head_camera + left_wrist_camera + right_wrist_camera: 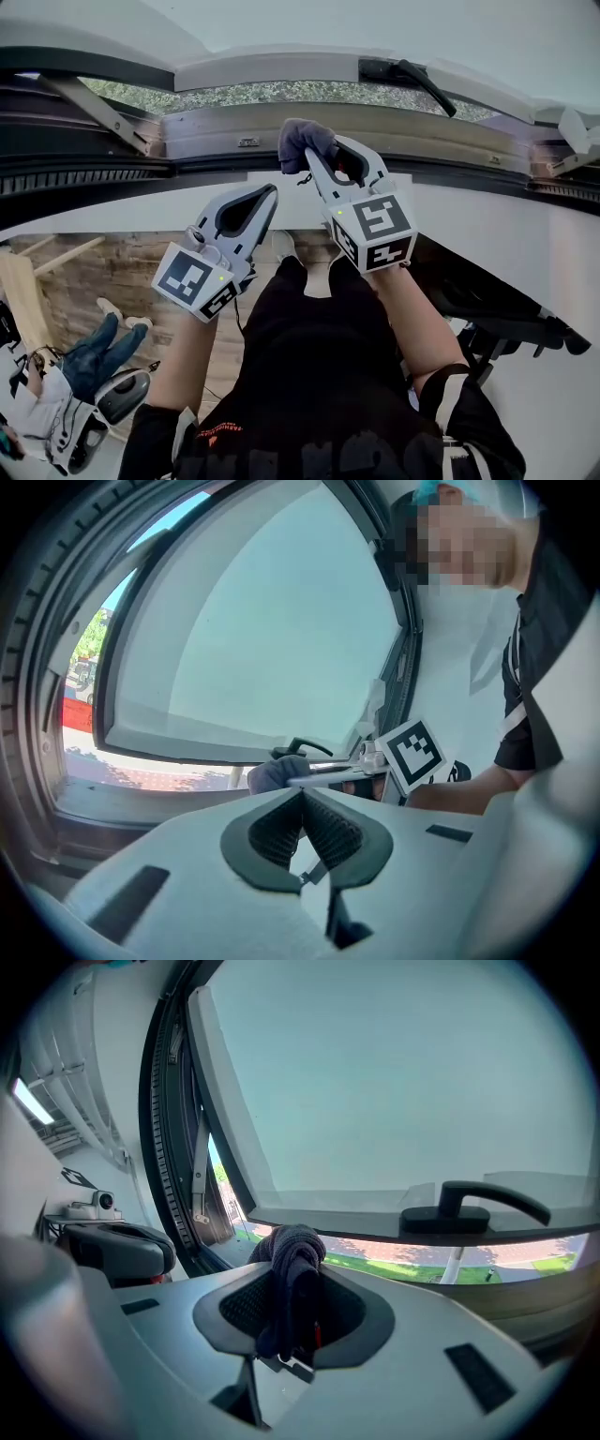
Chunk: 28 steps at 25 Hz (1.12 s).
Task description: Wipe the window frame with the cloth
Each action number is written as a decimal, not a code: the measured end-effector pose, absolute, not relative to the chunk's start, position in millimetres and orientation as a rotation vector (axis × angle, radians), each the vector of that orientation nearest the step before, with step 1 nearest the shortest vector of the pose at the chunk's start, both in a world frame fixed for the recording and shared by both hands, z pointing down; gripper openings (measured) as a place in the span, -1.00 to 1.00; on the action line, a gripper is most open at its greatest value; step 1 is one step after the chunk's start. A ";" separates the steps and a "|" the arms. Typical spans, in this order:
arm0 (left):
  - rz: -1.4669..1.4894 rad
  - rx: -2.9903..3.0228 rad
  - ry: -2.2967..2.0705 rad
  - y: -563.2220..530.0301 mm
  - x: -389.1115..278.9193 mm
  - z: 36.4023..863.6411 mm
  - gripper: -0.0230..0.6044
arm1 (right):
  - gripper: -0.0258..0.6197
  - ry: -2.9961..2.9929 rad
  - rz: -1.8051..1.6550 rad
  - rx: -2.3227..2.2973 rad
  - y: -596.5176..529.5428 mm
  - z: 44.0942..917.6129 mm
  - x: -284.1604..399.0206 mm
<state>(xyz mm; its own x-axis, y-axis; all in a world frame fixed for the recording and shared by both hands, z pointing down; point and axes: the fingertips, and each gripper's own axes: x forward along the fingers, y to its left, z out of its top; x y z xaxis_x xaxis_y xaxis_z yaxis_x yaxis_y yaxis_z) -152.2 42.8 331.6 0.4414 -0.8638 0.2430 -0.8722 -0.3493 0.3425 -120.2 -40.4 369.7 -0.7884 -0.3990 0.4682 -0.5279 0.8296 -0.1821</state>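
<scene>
My right gripper (314, 150) is shut on a bunched grey-purple cloth (302, 141), which it holds against the lower window frame (422, 127). The cloth (292, 1251) sticks out past the jaws in the right gripper view, with the frame's edge (375, 1227) just beyond it. My left gripper (272, 192) hangs lower and to the left, below the frame, shut with nothing between its jaws (302, 794). From the left gripper view the cloth (277, 772) and the right gripper show ahead.
The window sash is swung open, with a black handle (412, 77) at the upper right and a metal stay arm (94, 108) at the left. A white sill ledge (487, 244) runs below the frame. Another person's gloved hand (94, 352) shows at the lower left.
</scene>
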 end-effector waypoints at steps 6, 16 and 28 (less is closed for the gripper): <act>0.045 2.310 -1.421 30.4 -126.8 329.8 -0.86 | -0.58 -2.580 0.439 0.754 -54.4 370.0 -86.1; 0.074 2.361 -1.344 9.7 -81.8 328.8 -0.86 | -0.58 -2.558 0.461 0.864 -78.9 369.6 -29.8; 0.105 2.409 -1.261 -10.8 -32.8 328.5 -0.86 | -0.58 -2.532 0.491 0.987 -101.6 368.9 32.5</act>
